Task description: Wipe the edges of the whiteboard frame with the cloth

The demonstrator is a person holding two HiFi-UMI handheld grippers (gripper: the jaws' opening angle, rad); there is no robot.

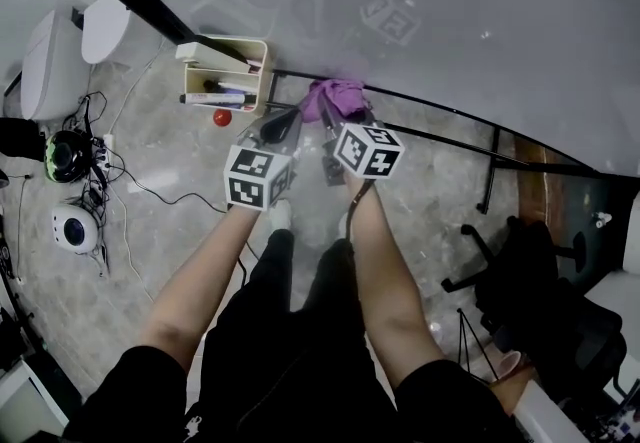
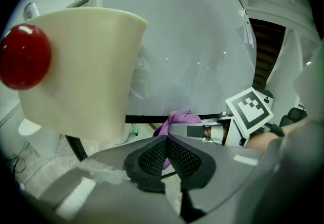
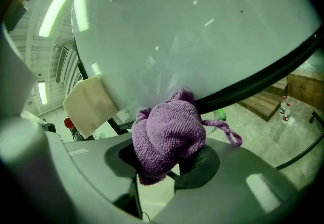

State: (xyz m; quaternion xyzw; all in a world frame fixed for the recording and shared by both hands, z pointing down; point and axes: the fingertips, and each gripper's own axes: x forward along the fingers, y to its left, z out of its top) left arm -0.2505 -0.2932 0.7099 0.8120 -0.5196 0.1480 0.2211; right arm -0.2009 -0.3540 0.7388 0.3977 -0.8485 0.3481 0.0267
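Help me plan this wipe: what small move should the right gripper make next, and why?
Probably press the purple cloth onto the black bottom frame and slide it away from the cream tray. The right gripper is clamped on the cloth right at that edge, near the tray, with bare frame running on beyond.

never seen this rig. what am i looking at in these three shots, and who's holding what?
There is no robot here. A person holds a two-jaw gripper in each hand, and the marker cubes are part of the grippers. The head view looks down from the person's head. Each gripper view rides on its gripper and looks along the jaws. The right gripper is shut on a purple cloth, close to the whiteboard's black frame. The left gripper is shut and empty. A cream tray on the board holds markers.
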